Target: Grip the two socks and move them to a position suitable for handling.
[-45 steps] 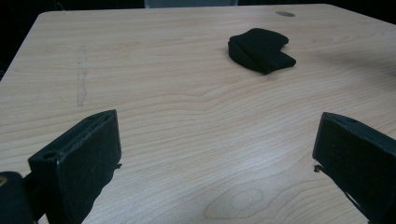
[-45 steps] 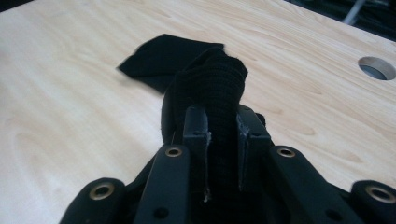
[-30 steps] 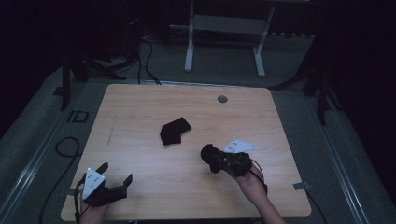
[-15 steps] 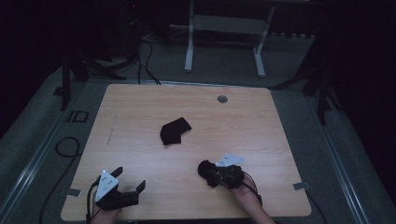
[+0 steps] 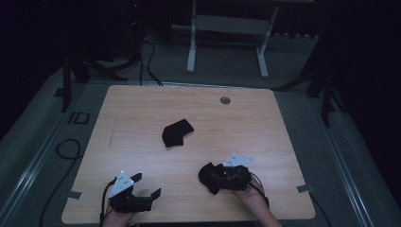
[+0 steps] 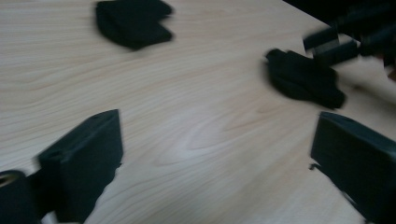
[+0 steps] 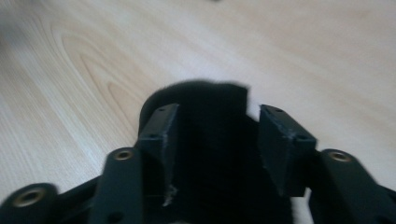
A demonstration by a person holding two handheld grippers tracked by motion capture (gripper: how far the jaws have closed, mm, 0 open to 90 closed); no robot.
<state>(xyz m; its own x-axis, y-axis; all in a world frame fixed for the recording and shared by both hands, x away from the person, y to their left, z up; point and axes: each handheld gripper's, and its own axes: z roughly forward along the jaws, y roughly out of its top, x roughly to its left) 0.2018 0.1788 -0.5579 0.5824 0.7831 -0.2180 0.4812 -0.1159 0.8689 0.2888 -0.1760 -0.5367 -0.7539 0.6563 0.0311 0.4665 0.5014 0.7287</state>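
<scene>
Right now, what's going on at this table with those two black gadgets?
A person sits at a wooden table with a two-jaw gripper in each hand. The right gripper is low over a black cloth piece near the front edge; its jaws have just been opening, with the cloth between them, so it looks like it is being set down. A second black cloth piece lies mid-table, untouched. The left gripper waits near the front left, jaws wide open and empty.

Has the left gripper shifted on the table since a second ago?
Yes. In the high view the left gripper has slid rightward along the near edge of the table, away from its left corner, jaws open.
</scene>
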